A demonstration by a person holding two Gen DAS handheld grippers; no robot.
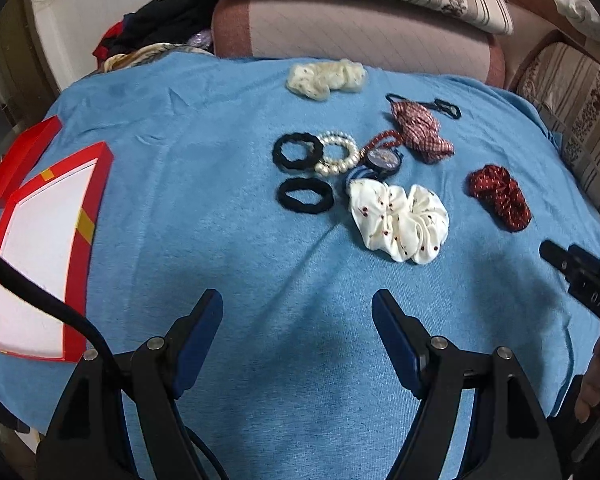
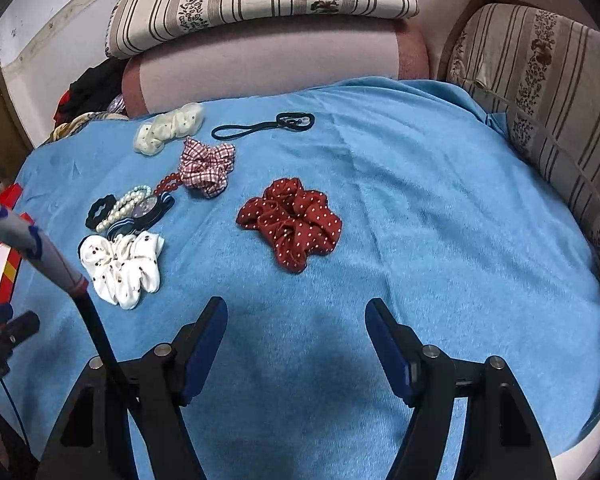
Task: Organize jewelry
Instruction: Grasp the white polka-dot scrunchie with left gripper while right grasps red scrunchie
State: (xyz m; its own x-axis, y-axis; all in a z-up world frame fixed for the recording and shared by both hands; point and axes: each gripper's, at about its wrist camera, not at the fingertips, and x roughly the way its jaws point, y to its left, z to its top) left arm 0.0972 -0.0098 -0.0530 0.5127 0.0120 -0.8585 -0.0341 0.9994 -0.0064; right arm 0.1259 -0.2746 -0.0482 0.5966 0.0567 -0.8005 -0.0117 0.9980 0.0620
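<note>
Blue cloth (image 2: pixel 420 200) | black headband (image 2: pixel 260 126) long axis left-right | left tongs (image 1: pixel 298 312), right tongs (image 2: pixel 296 316) spread

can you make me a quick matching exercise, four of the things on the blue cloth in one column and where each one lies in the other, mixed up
Things:
1. red cardboard box with white lining
2. dark red white-dotted fabric scrunchie
3. cream dotted fabric scrunchie
4. white pearl bead bracelet

Places:
A. at the far edge of the cloth, near the sofa
B. alone, straight ahead of the open right hand-held gripper
C. at the left edge of the cloth
D. touching a black ring-shaped hair tie in the middle cluster

Pairs: 1-C, 2-B, 3-A, 4-D
</note>
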